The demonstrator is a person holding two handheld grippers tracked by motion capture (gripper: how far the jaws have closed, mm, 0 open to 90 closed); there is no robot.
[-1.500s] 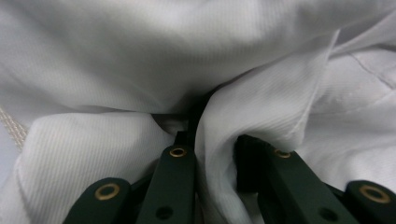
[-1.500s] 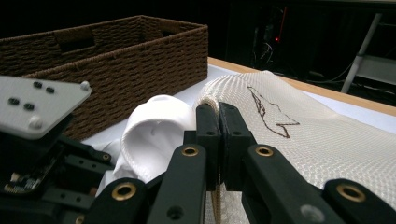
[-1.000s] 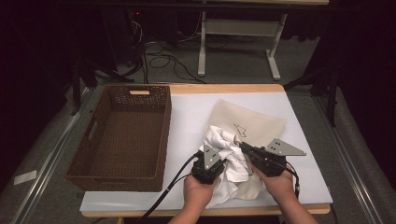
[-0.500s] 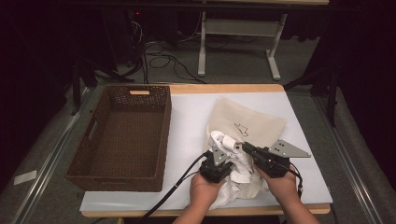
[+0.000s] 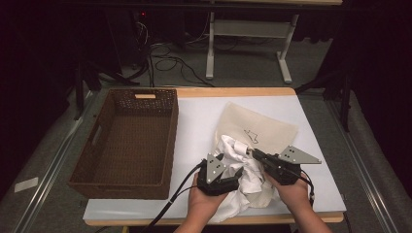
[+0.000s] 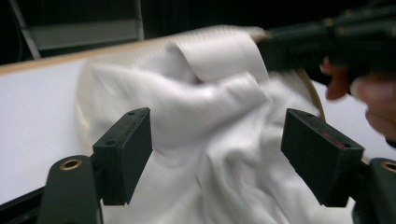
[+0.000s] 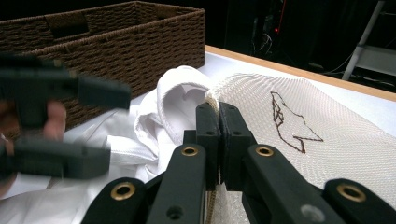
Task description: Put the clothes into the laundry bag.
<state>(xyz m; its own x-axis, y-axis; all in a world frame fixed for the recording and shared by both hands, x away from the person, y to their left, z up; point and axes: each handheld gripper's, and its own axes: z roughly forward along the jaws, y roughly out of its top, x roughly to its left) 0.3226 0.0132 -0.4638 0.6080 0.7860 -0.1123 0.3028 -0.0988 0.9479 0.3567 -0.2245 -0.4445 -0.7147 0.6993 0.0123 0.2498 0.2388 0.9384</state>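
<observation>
Mesh bag, cream, stitched outline on its face: lies flat on the desk right of centre, its mouth toward the person. White garment, crumpled, partly inside that mouth, the rest heaped on the desk at the near edge. Wicker basket, brown, at the desk's left, apart from the bag. Right gripper: jaws clenched on the bag's rim, holding the mouth up. Left gripper: jaws have just been opening, now released, garment between them but untouched by the pads. Judgement: a fold has been let go; a fresh grasp lower on the garment would likely follow, stuffing unfinished.
</observation>
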